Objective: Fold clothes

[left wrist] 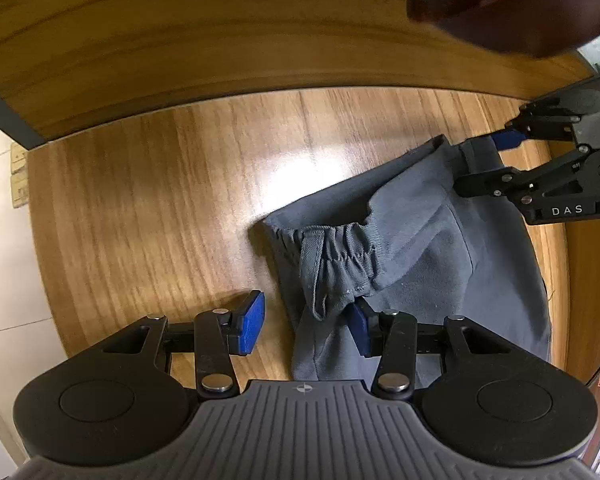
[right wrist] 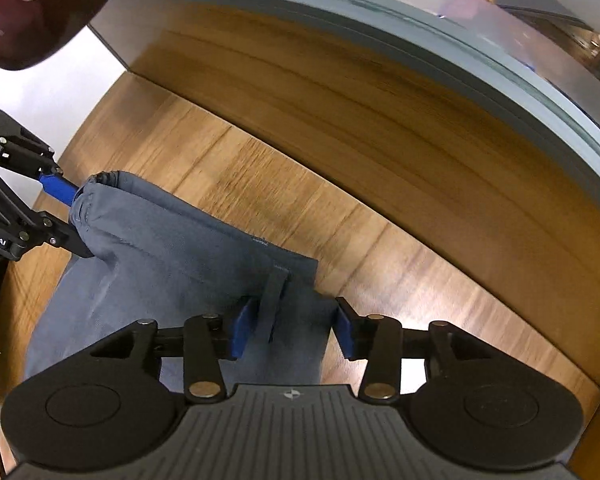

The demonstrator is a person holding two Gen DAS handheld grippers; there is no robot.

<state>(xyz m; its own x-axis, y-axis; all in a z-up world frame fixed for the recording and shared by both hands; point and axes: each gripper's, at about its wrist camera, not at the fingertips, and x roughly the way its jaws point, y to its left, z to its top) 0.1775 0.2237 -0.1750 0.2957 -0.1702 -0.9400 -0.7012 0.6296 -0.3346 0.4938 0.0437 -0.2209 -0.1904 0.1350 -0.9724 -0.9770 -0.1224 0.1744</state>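
garment (left wrist: 420, 248): plain grey-blue | gripper pads (left wrist: 252, 322): blue | gripper bodies (right wrist: 292, 432): black | table (left wrist: 160, 200): brown wood grain

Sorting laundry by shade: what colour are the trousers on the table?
Plain grey-blue trousers, no pattern; clearest in the left wrist view.

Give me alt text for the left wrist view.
Grey trousers lie on a wooden table, the left claw open around their elastic waistband. The right claw reaches the far waistband corner from upper right.
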